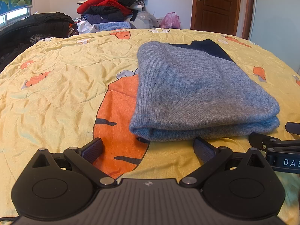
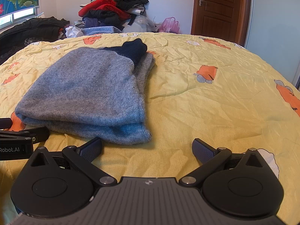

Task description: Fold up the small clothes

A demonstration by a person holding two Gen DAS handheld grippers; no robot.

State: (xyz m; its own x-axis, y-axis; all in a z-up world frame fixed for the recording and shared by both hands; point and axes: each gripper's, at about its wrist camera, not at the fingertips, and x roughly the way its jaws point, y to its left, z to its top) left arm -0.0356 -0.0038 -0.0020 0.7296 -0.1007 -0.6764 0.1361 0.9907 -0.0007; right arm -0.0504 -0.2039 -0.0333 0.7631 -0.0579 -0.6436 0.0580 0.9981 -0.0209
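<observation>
A grey-blue knitted garment [image 1: 202,93] with a dark navy part [image 1: 208,48] at its far end lies folded on the yellow carrot-print bedspread [image 1: 61,93]. My left gripper [image 1: 148,146] is open and empty, just short of the garment's near folded edge. In the right wrist view the garment [image 2: 88,95] lies at left, its navy part [image 2: 131,50] at the far end. My right gripper [image 2: 147,147] is open and empty, its left finger [image 2: 91,148] close to the garment's near right corner. Each gripper shows at the other view's edge.
A tall pile of red, black and blue clothes [image 1: 112,5] stands behind the bed. Dark clothing [image 1: 33,28] lies at the far left. A pink plastic bag [image 1: 170,20] and a wooden door [image 1: 217,5] are at the back right. The bedspread [image 2: 215,103] stretches right of the garment.
</observation>
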